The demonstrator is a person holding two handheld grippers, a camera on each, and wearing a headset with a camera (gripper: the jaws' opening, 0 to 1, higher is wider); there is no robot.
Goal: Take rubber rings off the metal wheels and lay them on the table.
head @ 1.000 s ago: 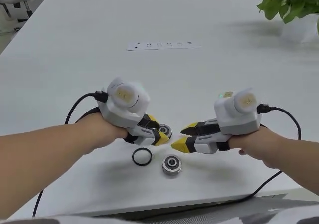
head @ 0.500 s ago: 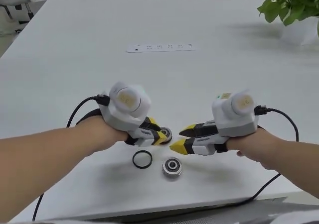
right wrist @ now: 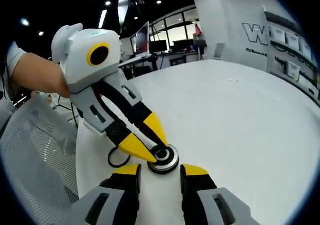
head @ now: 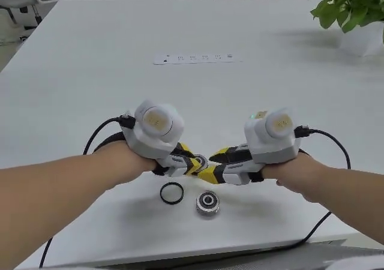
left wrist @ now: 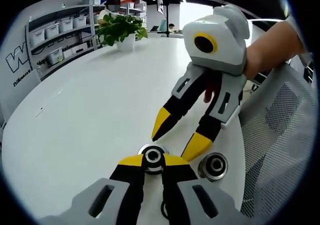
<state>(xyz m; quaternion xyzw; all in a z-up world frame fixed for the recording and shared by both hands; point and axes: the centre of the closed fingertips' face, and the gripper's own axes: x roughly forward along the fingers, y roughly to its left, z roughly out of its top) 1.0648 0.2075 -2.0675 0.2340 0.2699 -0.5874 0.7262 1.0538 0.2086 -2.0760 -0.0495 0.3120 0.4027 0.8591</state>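
In the head view, the left gripper (head: 193, 165) is pinching a small round metal wheel (head: 200, 160) between its yellow-tipped fingers, low at the near part of the smooth white tabletop (head: 120, 72). The right gripper (head: 208, 167) is facing it from the right with its fingers spread, the tips just beside the wheel. A thin black rubber ring (head: 172, 193) is lying flat close to the near edge. A second metal wheel (head: 207, 202) is sitting just right of it, apart from it. The far tabletop is lying open up to a flat white power strip (head: 196, 58), and a leafy green plant (head: 348, 3) is standing at the far right.

In the left gripper view, the left gripper (left wrist: 153, 160) is clamping the shiny metal wheel (left wrist: 153, 155). The right gripper (left wrist: 176, 141) is reaching in with parted fingers (left wrist: 161, 122), and the second metal wheel (left wrist: 213, 166) is resting near.

In the right gripper view, the right gripper (right wrist: 161, 171) is holding its fingers (right wrist: 127, 171) wide apart in front of the metal wheel (right wrist: 167, 160). The left gripper (right wrist: 151, 146) is nipping the wheel's rim, and the black rubber ring (right wrist: 116, 161) is lying beyond.
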